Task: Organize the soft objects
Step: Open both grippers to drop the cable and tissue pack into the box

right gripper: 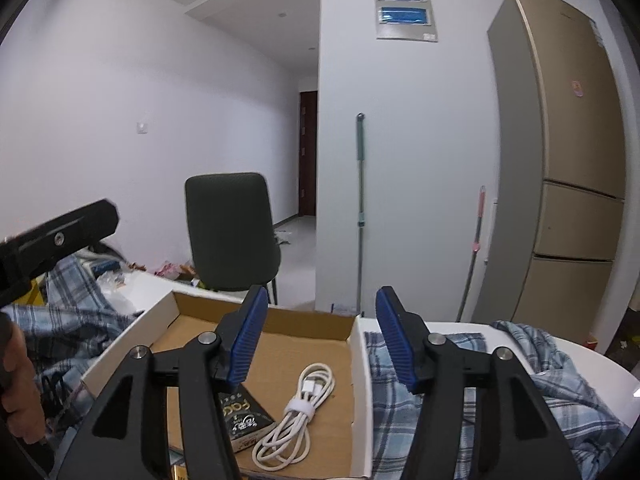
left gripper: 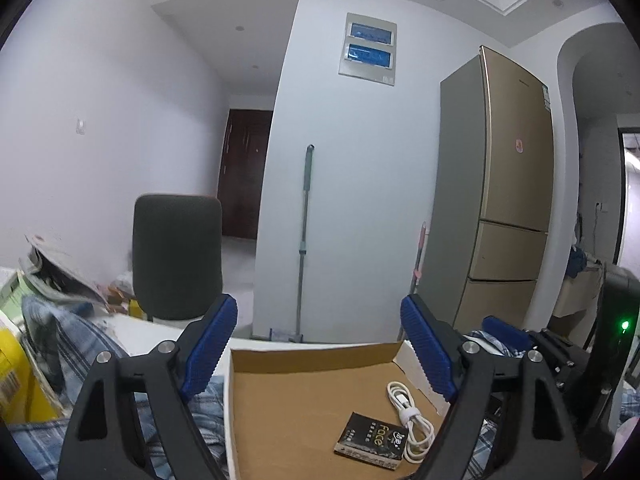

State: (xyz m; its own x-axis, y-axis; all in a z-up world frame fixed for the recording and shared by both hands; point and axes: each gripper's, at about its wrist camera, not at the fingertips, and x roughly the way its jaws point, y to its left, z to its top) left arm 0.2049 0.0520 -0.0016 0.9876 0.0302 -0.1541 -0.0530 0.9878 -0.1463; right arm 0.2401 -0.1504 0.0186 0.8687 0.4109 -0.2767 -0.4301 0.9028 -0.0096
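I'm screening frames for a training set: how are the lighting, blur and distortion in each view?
Left wrist view: dim, bluish indoor light; heavy fisheye bends the fridge and walls; black vignette corners; the plaid cloth at left looks smeared. Right wrist view: same cool cast and curvature; the cardboard box and white cable are sharp; the left gripper's body at the frame's left edge is slightly blurred.

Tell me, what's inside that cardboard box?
Inside the cardboard box lie a coiled white cable and a small black packet. The hand-held gripper partly covers the box's near corner.
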